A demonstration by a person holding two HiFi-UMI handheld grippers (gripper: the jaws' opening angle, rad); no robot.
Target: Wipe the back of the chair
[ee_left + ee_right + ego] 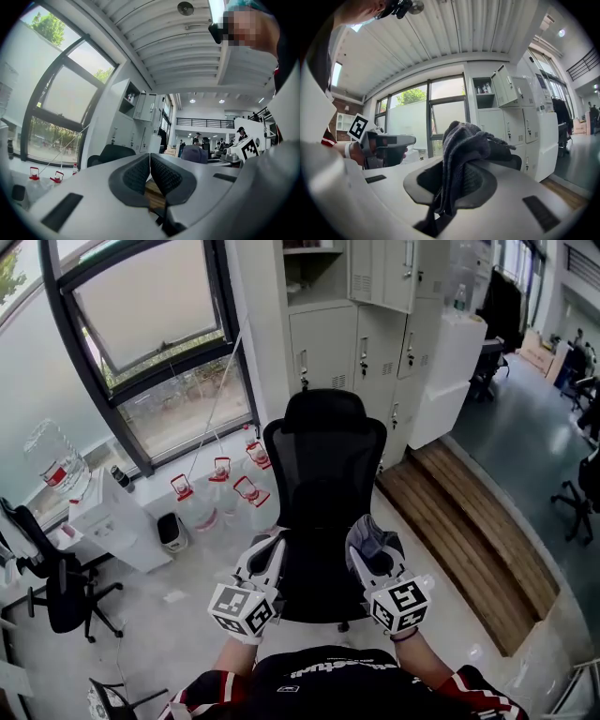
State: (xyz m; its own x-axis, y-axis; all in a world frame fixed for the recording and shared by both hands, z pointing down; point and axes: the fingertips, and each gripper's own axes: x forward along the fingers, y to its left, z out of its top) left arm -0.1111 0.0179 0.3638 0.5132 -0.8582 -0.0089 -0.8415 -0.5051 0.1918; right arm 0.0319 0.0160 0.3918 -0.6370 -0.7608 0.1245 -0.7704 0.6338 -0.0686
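A black mesh office chair [323,493] stands in front of me, its back and headrest facing me. My right gripper [368,542] is shut on a grey cloth [378,542] and held low near the right side of the chair back. In the right gripper view the cloth [464,150] bunches up between the jaws, with the chair [512,160] behind it. My left gripper [270,547] hovers at the lower left of the chair back. Its pads [140,172] are pressed together with nothing between them, and the chair [110,153] is beyond them.
Several water jugs [220,486] line the window wall, beside a white dispenser [111,519] and a small bin [172,531]. Grey lockers [361,343] stand behind the chair. A wooden platform [469,521] runs to the right. Another black chair [56,577] is at the left.
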